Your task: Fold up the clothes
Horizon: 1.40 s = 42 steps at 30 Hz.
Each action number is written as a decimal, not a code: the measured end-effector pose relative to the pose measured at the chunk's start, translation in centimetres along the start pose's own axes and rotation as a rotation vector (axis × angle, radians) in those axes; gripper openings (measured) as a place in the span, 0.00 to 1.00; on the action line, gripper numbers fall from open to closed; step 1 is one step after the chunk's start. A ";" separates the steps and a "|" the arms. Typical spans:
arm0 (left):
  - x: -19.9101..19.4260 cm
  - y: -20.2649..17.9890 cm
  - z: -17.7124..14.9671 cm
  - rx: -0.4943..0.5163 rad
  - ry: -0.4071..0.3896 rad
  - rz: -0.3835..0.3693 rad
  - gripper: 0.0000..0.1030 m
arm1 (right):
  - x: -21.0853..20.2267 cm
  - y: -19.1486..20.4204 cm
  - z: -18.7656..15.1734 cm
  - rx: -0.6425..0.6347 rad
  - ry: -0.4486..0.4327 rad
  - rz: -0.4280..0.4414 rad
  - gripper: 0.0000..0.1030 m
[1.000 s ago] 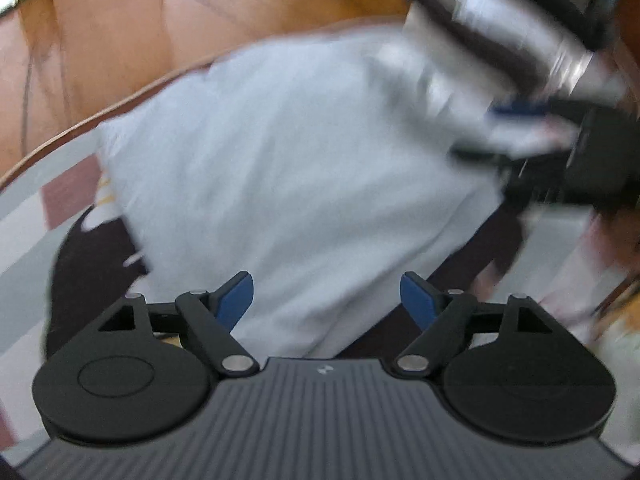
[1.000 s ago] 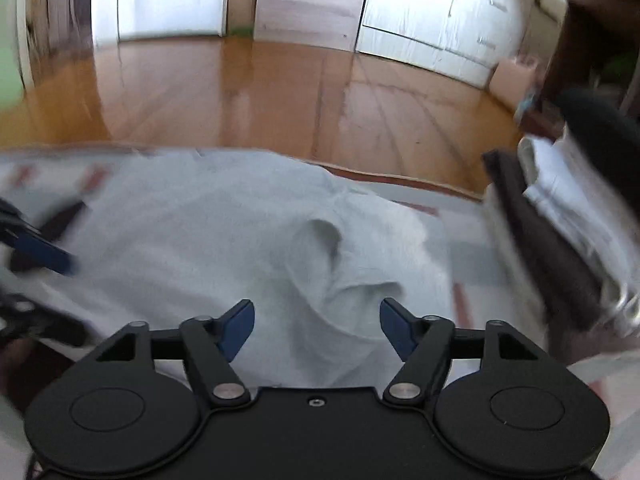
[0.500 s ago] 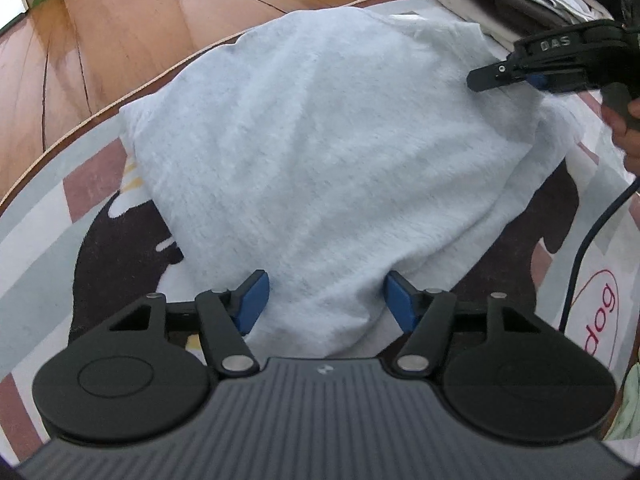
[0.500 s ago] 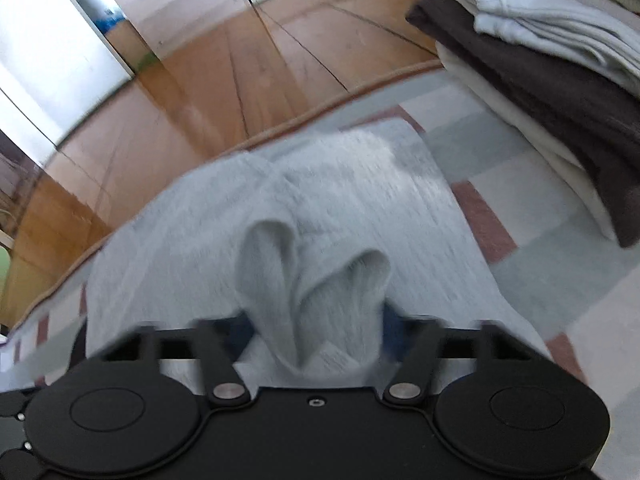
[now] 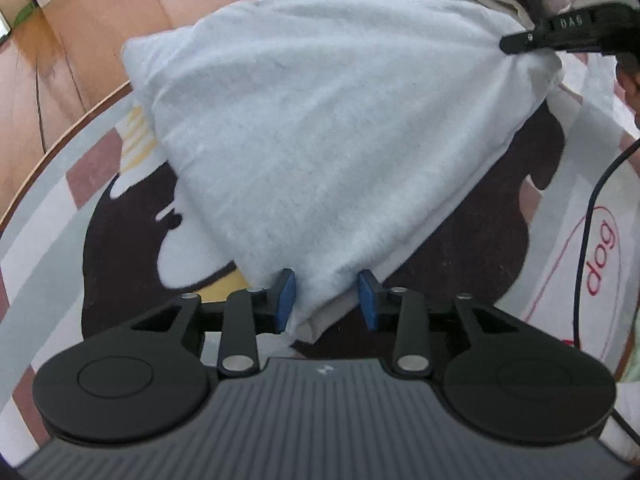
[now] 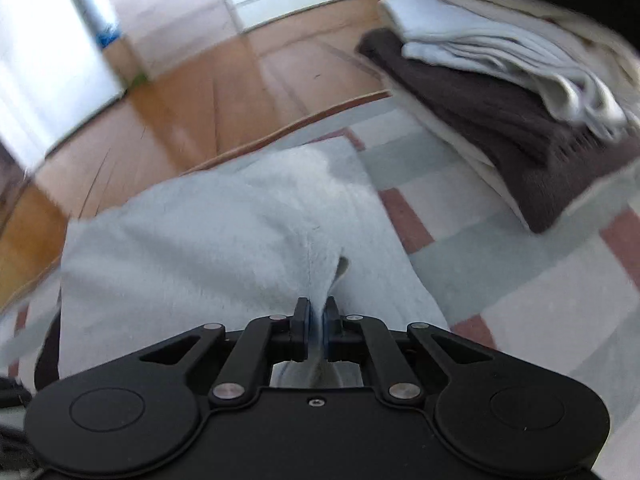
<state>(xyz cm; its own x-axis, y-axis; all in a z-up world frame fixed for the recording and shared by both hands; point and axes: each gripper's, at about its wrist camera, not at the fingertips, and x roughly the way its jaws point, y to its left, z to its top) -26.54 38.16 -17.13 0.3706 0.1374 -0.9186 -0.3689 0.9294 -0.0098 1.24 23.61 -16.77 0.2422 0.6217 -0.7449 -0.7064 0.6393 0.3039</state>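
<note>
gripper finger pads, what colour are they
Blue pads on black arms, clearest in the left wrist view on the left gripper.

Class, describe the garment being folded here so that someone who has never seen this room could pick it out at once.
Start at the patterned rug on the wooden floor, printed with a dark shape and the word "dog". The pale grey garment lies spread across its middle, pinched by the right gripper. Unlike the folded stack at the rug's edge, it lies alone, a single broad sheet.
</note>
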 end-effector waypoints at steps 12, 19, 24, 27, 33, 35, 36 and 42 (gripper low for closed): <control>-4.9 3.8 -0.6 -0.163 -0.138 -0.204 0.55 | -3.4 7.9 5.6 -0.227 -0.115 0.006 0.06; -3.9 8.2 0.2 -0.537 -0.320 -0.457 0.72 | -3.2 5.3 5.0 -0.116 -0.036 -0.010 0.06; -0.4 7.5 0.9 -0.724 -0.180 -0.512 0.69 | -4.4 5.9 5.8 -0.162 -0.035 -0.016 0.05; -1.0 5.0 1.8 -0.600 -0.179 -0.412 0.69 | -5.3 5.5 6.0 -0.168 -0.031 -0.036 0.05; 2.2 3.4 2.2 -0.600 -0.026 -0.380 0.69 | -3.7 1.6 4.7 -0.070 0.012 -0.022 0.07; 2.2 3.4 2.4 -0.596 -0.024 -0.374 0.70 | -3.2 0.3 4.2 -0.038 0.027 -0.018 0.12; 2.1 3.3 2.5 -0.588 -0.028 -0.359 0.70 | -2.9 -0.4 4.0 -0.021 0.034 -0.015 0.16; 2.2 3.6 2.7 -0.601 -0.032 -0.346 0.70 | -4.3 -2.4 3.4 0.008 0.031 -0.088 0.37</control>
<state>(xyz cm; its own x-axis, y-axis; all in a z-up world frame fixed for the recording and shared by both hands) -24.72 42.73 -18.12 0.5736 -0.1139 -0.8112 -0.6297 0.5721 -0.5256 4.21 20.95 -12.26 0.2826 0.5489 -0.7866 -0.6777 0.6946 0.2413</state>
